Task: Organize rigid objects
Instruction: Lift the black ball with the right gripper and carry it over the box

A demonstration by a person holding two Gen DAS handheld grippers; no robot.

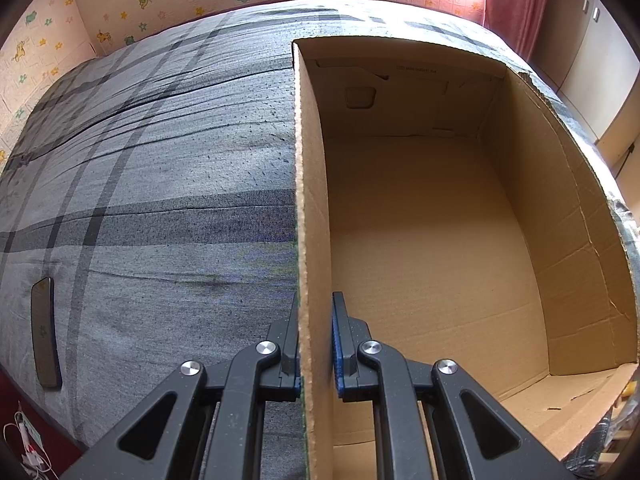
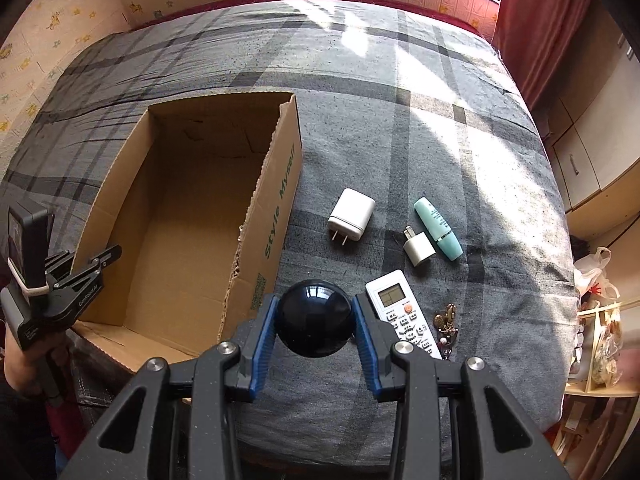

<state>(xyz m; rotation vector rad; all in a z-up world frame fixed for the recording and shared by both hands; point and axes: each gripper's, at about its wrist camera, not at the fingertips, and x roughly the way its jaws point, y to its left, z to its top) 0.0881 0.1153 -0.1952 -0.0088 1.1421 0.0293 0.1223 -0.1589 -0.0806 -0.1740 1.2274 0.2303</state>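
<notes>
Right gripper (image 2: 315, 322) is clamped on a glossy black ball (image 2: 315, 317), held above the grey plaid bedspread (image 2: 400, 140), just right of the open brown cardboard box (image 2: 280, 200). Left gripper (image 1: 316, 344) is pinched tight on the box's left wall. On the bedspread lie a large white charger (image 2: 352, 216), a small white plug (image 2: 418, 250), a mint-green tube (image 2: 438, 228), a white remote (image 2: 404, 314) and some keys (image 2: 444, 318).
</notes>
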